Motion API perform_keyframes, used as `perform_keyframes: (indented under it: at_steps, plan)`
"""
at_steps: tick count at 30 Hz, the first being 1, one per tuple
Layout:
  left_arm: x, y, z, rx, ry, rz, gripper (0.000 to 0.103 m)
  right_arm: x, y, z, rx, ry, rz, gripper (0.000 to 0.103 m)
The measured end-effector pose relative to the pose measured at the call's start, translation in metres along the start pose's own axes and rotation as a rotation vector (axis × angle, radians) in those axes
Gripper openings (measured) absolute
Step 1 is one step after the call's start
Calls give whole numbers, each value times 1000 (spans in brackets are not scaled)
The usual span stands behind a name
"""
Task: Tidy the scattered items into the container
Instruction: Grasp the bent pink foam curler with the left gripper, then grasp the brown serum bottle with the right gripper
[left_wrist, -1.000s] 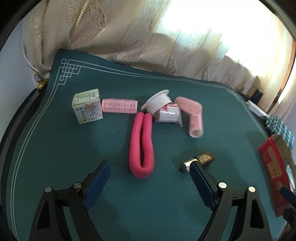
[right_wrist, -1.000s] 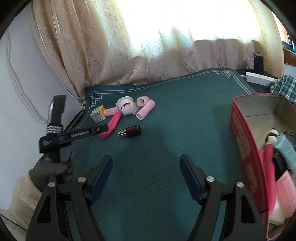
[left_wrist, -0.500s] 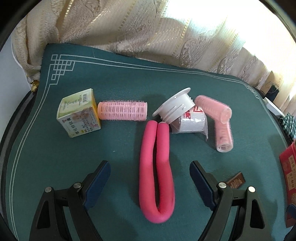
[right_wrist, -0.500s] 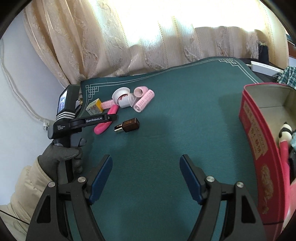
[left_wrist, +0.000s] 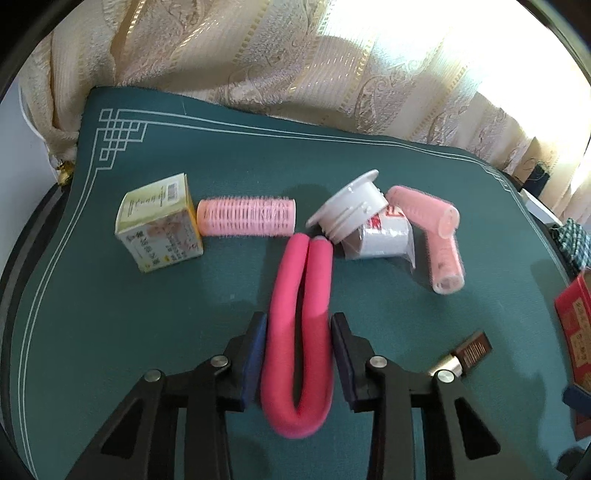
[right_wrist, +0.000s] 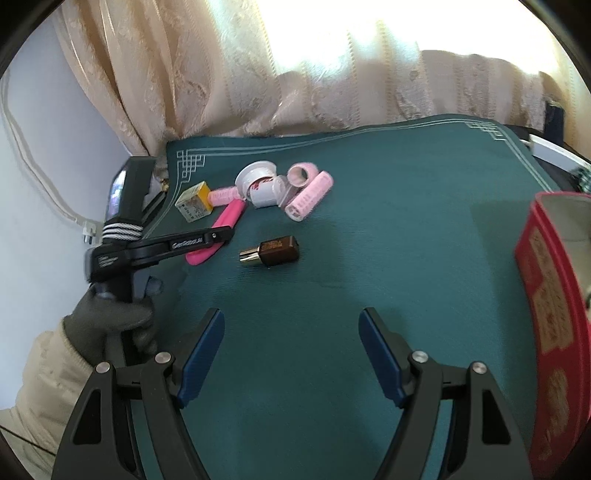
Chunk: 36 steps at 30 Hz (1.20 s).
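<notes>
The left gripper (left_wrist: 298, 363) is closing on the folded pink foam roller (left_wrist: 298, 332); springy foam risks squirting free. The right gripper (right_wrist: 291, 358) is hanging spread, empty.

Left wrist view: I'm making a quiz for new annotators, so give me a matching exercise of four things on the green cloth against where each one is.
Things:
1. bent pink foam roller
2. yellow-green box
3. brown bottle
4. white cup

Places:
A. lying on its side, between two pale pink hair rollers
B. farthest left of the items, nearest the cloth's patterned corner
C. between the closing jaws of the left gripper
D. lying apart from the cluster, nearer the red container

Pairs: 1-C, 2-B, 3-D, 4-A
</notes>
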<state>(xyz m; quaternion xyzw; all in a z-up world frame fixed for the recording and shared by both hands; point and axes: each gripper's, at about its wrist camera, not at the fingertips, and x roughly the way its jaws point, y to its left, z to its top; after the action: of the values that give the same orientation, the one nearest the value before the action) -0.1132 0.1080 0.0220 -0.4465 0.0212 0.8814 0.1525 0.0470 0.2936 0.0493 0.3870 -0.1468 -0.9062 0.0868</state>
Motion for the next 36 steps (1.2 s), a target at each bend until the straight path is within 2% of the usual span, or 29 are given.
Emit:
perform_keyframes:
  at_steps: [8,21,24,25,27,28,30,33,36]
  plan:
    - [-14,9,-16,-10,-3,-28,37,41,25,23,-84,59,-33,78]
    - [-14,12,-22,-22,-9,-72,37,109,47,50,-178,122,-171,78]
    - [-13,14,-22,-29,-11,-81,37,114,46,50,-181,122,-189,76]
    - [-13,14,-22,-29,-11,-81,37,114,45,50,-183,121,-197,70]
    - [-12,14,-22,-25,-13,-81,38,113,45,50,-189,114,-209,65]
    - [-12,14,-22,-23,-14,-88,43,113,44,50,-186,113,-204,65]
    - [-11,12,-22,-17,-15,-88,44,112,42,50,-178,106,-191,65]
    - [-9,12,-21,-19,-16,-96,51,105,38,46,-158,96,-179,65]
    - [-6,11,-17,-18,-17,-80,51,97,32,41,-125,85,-160,65]
